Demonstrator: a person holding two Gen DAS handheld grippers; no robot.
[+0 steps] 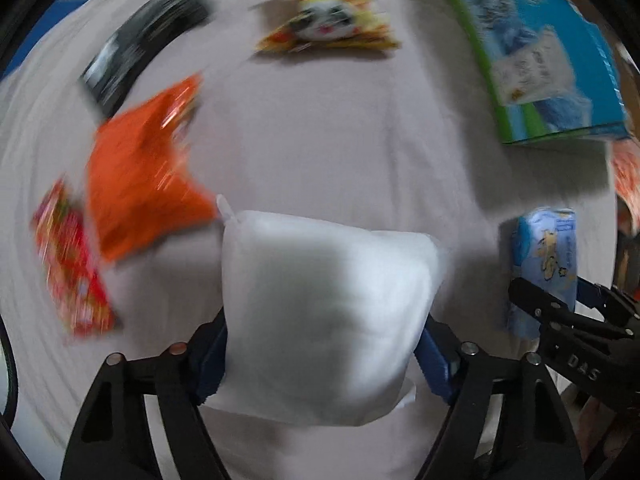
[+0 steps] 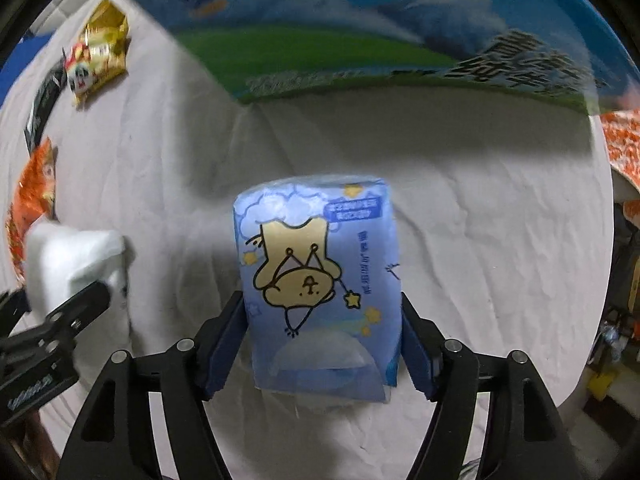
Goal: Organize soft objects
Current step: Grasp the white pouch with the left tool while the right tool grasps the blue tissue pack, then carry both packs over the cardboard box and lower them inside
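My left gripper [image 1: 324,344] is shut on a plain white soft pack [image 1: 324,312], held above the white cloth. The pack also shows in the right wrist view [image 2: 72,260]. My right gripper [image 2: 324,344] is shut on a light blue tissue pack [image 2: 320,280] printed with a cartoon bear. That pack also shows at the right of the left wrist view [image 1: 544,264], held by the right gripper's black fingers [image 1: 536,300]. Both packs hang side by side in front of the blue and green box [image 2: 360,28].
On the white cloth [image 1: 320,140] lie an orange snack bag [image 1: 140,184], a red snack bag [image 1: 68,264], a black packet [image 1: 136,48] and a yellow panda snack bag [image 1: 332,12]. The blue and green box [image 1: 540,48] stands at the far right. An orange patterned item [image 2: 624,140] lies beyond the cloth's right edge.
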